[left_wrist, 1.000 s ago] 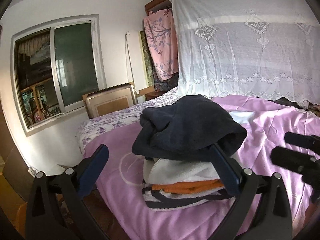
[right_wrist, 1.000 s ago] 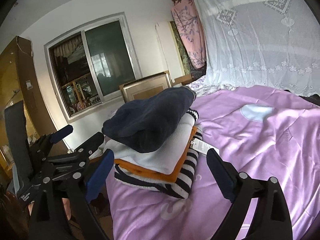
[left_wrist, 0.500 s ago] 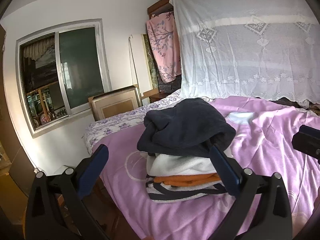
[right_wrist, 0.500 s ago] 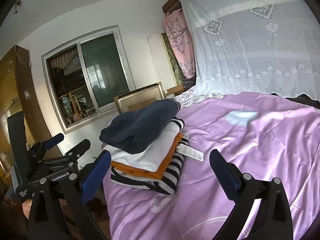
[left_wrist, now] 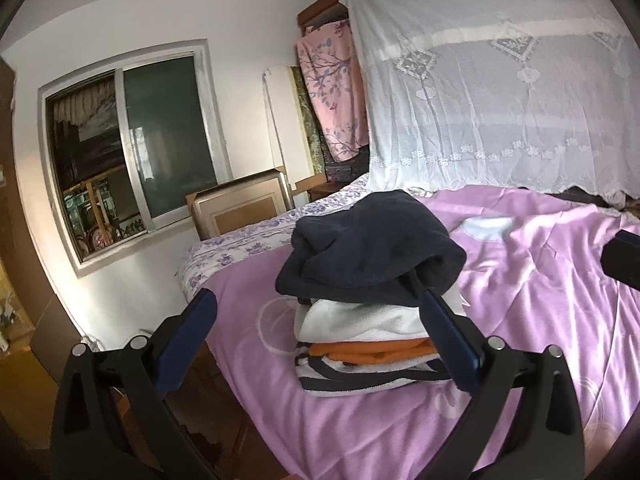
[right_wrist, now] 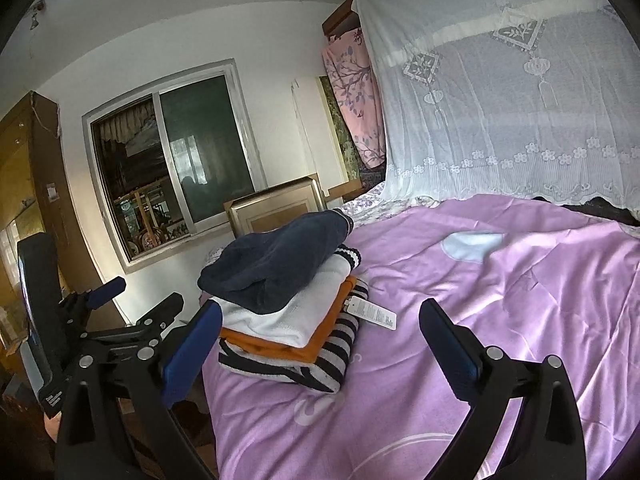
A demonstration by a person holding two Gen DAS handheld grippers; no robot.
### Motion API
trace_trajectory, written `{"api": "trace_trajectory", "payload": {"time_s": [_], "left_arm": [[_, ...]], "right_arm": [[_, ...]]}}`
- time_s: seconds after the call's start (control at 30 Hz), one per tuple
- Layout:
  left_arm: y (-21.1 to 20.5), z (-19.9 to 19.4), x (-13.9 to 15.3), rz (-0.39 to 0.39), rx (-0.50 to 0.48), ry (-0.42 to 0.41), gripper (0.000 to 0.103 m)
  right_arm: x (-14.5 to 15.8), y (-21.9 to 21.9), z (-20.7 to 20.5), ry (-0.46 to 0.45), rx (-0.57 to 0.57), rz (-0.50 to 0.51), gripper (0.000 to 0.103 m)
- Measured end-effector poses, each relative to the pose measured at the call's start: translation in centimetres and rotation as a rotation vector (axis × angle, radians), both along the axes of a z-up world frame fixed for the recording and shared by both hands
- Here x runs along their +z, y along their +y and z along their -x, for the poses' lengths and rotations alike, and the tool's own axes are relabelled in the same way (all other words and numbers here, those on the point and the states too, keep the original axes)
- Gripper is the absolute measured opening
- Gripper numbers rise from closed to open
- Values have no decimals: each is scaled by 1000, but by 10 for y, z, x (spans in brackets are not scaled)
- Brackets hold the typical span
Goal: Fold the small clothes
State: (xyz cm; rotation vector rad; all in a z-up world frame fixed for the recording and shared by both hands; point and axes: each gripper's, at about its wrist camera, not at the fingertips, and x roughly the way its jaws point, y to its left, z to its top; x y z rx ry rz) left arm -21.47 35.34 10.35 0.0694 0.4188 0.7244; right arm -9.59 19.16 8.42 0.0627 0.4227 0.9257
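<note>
1. A stack of folded clothes (right_wrist: 292, 312) — dark navy fleece garment (left_wrist: 372, 252) on top, then white knit (left_wrist: 360, 320), orange layer (left_wrist: 372, 350), black-and-white striped piece (right_wrist: 336, 356) — sits near the corner of the pink satin bedspread (right_wrist: 500, 320).
2. A white paper tag (right_wrist: 372, 312) lies beside it.
3. Left claw (left_wrist: 320, 336) gapes wide, empty, before the stack.
4. Right claw (right_wrist: 320, 340) is likewise spread, holding nothing.

A bed (right_wrist: 500, 320) under a shiny lilac cover fills the scene, with a purple-flowered sheet (left_wrist: 248, 240) showing along its far edge. Near the bed's corner sits a stack of folded clothes (right_wrist: 292, 312): the striped black-and-white piece (right_wrist: 332, 356) lies directly on the cover, with orange, white and dark navy layers above it. A white paper tag (right_wrist: 372, 312) rests on the cover just beside the stack.
</note>
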Motion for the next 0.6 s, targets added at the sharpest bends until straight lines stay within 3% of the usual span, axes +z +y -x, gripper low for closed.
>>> {"api": "trace_trajectory", "payload": {"time_s": [0.17, 0.33, 0.43, 0.6], "left_arm": [[0, 1, -1, 4, 53, 6, 99], [-2, 3, 1, 29, 33, 24, 99], [-2, 10, 1, 30, 35, -9, 99], [2, 9, 1, 48, 38, -8, 99]], "right_arm": [[13, 20, 12, -18, 27, 30, 99], [19, 31, 26, -81, 62, 60, 99], [15, 30, 26, -101, 63, 86, 99], [15, 24, 19, -49, 57, 53, 99]]}}
